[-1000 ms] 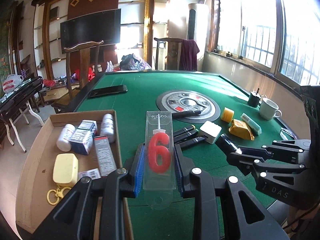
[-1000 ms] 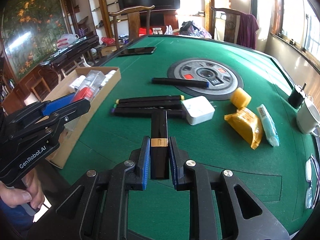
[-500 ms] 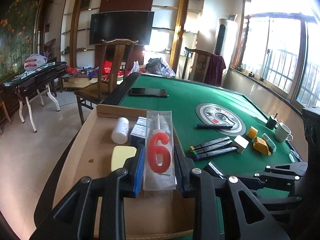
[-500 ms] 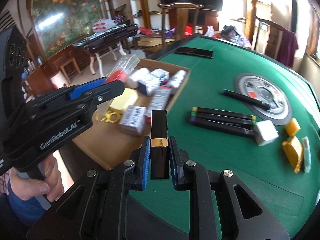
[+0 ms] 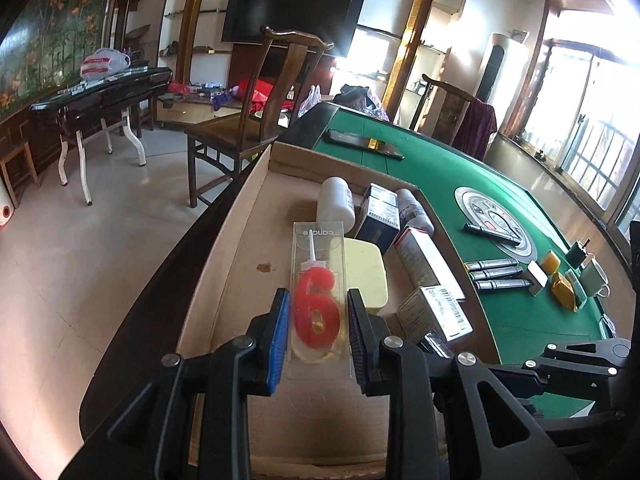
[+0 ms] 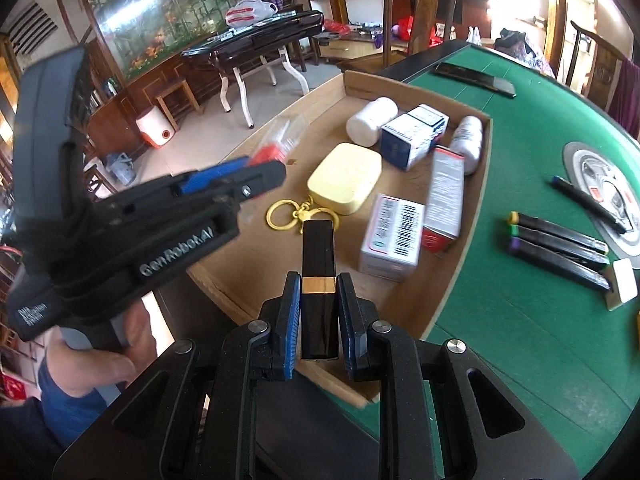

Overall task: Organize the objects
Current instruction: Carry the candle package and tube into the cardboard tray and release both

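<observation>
My left gripper [image 5: 316,316] is shut on a clear pack holding a red number-6 candle [image 5: 316,312], held above the cardboard box [image 5: 240,264]. My right gripper [image 6: 318,300] is shut on a black lipstick tube with a gold band [image 6: 318,264], over the box's near edge [image 6: 224,288]. In the right wrist view the left gripper [image 6: 256,168] with the candle pack [image 6: 276,144] hangs at the left over the box. The box holds a yellow case [image 6: 344,178] with gold rings, white bottles [image 6: 372,120], and several medicine cartons [image 6: 394,232].
On the green table [image 6: 520,320] lie three black markers [image 6: 560,244], a fourth pen [image 6: 588,204] on the round centre plate, a white block [image 6: 624,280], a dark phone [image 6: 472,76], yellow packets [image 5: 564,292] and a mug [image 5: 594,280]. A wooden chair [image 5: 256,112] stands beyond the box.
Both grippers have swung left from over the green felt to above the cardboard box, each still holding its object. The markers and packets now lie far to the right.
</observation>
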### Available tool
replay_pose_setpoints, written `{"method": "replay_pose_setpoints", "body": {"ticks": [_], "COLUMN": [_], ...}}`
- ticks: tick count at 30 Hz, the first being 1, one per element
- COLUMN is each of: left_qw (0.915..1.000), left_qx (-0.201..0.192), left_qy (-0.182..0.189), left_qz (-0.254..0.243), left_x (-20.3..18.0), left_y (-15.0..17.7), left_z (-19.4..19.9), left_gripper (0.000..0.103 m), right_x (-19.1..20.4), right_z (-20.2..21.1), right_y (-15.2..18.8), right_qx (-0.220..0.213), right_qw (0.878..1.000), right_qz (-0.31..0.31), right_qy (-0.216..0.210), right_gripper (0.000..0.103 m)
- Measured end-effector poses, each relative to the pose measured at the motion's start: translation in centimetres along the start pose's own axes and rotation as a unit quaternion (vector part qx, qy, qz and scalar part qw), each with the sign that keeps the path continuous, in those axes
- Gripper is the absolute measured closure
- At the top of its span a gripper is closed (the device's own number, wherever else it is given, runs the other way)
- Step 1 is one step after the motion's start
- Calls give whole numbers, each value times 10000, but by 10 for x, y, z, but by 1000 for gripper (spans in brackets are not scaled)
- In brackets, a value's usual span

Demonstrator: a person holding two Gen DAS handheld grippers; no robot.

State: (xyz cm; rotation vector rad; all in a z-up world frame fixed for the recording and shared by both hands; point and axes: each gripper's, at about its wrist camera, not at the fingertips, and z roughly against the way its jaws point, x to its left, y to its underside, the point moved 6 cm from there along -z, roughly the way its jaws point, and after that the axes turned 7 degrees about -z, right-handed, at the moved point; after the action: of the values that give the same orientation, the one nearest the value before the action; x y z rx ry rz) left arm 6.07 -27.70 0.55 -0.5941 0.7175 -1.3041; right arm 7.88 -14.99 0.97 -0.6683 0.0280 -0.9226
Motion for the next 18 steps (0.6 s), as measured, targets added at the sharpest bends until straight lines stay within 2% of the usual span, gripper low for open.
{"method": "replay_pose_setpoints", "body": {"ticks": [10,18], "left_qw": [9998,9995], "left_qx": [178,301], "left_qy": [43,-107], "left_qz": [23,85], "left_x": [0,8], "left_y": [9,12], "left_z": [-11,-15], "left_gripper": [74,74], "right_x": [0,-6], "right_z": [-20,-26], "right_y": [1,8], "right_qx": [187,261], "right_qw": [9996,9993], "right_qz": [-186,-214], "right_qy": [46,138], "right_gripper": [86,86]}}
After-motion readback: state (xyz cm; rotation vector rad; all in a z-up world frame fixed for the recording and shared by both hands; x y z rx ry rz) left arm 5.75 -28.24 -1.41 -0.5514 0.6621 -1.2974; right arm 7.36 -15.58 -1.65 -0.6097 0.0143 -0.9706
